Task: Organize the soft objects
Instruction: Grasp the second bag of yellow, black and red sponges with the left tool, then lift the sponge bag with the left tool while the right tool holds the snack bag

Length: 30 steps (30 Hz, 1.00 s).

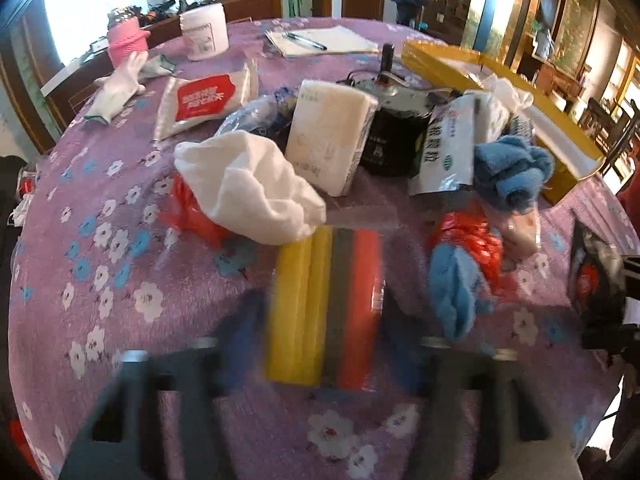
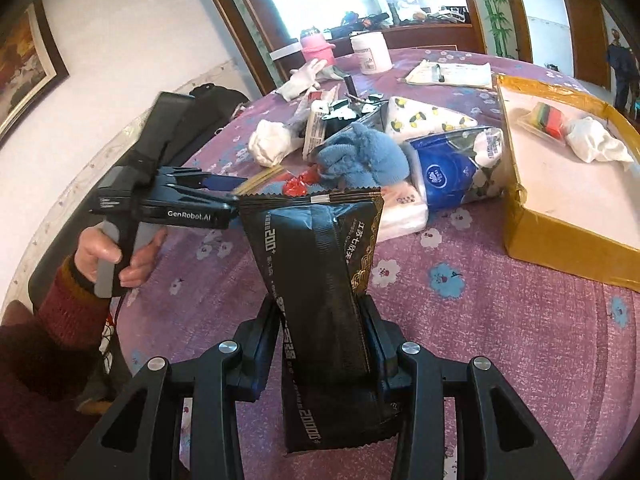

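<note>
Striped sponge pack [image 1: 324, 308] lies between the left fingers [image 1: 240, 332], blurred.

Left gripper [image 1: 324, 312]: we tilt it steeply down, its dark fingers blurred on either side of the striped sponge pack [image 1: 324, 308]; we cannot tell whether they press it.
Right gripper [image 2: 324, 344]: our jaws are clamped on the black pouch [image 2: 320, 280], which stands upright between them.
Left hand [image 2: 116, 256]: we grip the left tool's handle, red knit sleeve [image 2: 68, 312] at the wrist.
</note>
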Each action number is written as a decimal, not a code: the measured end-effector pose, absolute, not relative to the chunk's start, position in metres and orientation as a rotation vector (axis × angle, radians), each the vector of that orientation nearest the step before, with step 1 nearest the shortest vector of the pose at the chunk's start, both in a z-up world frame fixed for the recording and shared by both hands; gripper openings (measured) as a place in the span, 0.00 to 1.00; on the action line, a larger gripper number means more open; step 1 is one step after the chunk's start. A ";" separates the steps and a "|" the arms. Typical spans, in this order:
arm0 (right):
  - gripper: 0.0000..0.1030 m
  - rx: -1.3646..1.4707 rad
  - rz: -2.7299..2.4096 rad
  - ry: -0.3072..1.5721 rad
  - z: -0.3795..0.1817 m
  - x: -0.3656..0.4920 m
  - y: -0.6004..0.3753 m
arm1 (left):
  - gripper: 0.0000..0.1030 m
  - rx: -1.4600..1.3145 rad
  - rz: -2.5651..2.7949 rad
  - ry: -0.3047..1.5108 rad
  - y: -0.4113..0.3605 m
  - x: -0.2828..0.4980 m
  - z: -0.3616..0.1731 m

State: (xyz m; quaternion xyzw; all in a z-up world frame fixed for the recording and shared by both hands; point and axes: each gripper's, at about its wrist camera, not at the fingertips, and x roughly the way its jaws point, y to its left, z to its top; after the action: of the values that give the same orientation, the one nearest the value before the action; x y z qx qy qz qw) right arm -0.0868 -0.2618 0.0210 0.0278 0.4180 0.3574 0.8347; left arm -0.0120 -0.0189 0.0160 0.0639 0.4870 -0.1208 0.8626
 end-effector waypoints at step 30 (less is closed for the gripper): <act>0.32 -0.175 0.668 0.863 0.023 -0.084 -0.219 | 0.43 0.007 -0.273 0.960 -0.021 -0.054 0.022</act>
State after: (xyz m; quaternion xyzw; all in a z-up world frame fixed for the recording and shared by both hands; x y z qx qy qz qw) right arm -0.0844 -0.2192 0.0232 -0.0833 0.4097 0.3172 0.8512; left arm -0.0537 -0.0208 0.0220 0.0036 0.4603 -0.1307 0.8781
